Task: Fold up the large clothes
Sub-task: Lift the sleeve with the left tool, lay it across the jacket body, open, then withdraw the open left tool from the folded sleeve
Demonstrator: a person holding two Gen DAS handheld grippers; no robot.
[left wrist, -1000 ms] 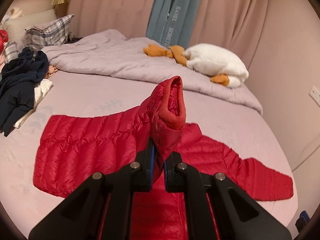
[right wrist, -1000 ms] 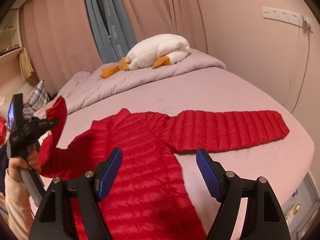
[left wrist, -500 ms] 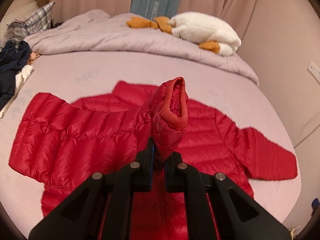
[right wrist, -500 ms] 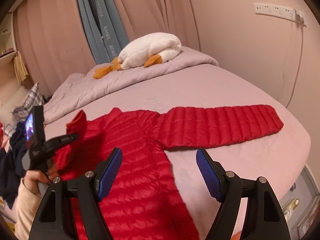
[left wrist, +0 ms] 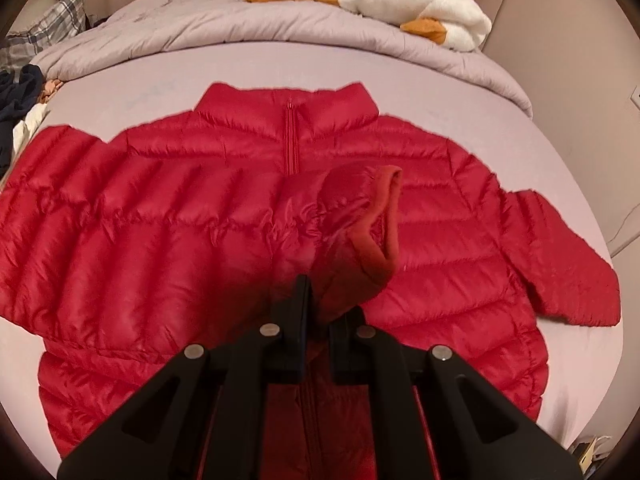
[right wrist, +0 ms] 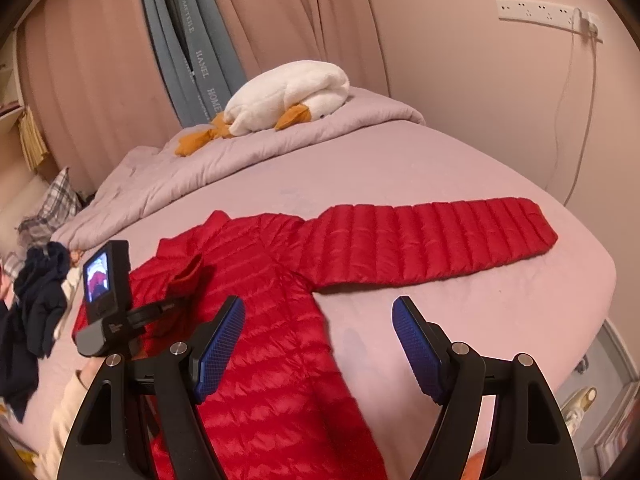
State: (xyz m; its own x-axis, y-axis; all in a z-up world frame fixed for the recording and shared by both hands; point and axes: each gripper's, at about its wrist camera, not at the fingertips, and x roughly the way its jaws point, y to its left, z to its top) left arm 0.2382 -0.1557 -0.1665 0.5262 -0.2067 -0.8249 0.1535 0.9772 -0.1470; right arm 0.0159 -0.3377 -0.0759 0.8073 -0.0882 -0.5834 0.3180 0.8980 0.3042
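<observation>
Red puffer jacket (left wrist: 200, 208) lies front-up on the bed (left wrist: 256, 68), collar toward the rumpled grey duvet (left wrist: 248, 28), zip running down the middle. Left claw (left wrist: 318, 300) is clenched on the cuff of one sleeve (left wrist: 360, 216); that sleeve is pulled in across the chest, its cuff opening standing up just above the black fingers. From the right wrist view the same cuff (right wrist: 186, 276) sits over the jacket body beside the left claw's handle and its small lit screen (right wrist: 97, 276), with a cream-sleeved arm (right wrist: 64, 412) below it.

Right claw (right wrist: 318, 344) is released, blue pads (right wrist: 218, 348) wide apart, nothing between them. It hangs over the jacket's lower half and the bare sheet next to it, not touching the fabric as far as I can tell.

Other sleeve (right wrist: 428, 236) is stretched flat out to the side toward the wall edge of the bed.

White plush goose (right wrist: 288, 94) with orange feet lies on the duvet at the far end. Dark clothes (right wrist: 32, 312) are piled at the bed's other side, near a plaid pillow (right wrist: 52, 204). Pink curtains (right wrist: 100, 60) behind, power strip (right wrist: 548, 16) on the wall with a cable hanging down.
</observation>
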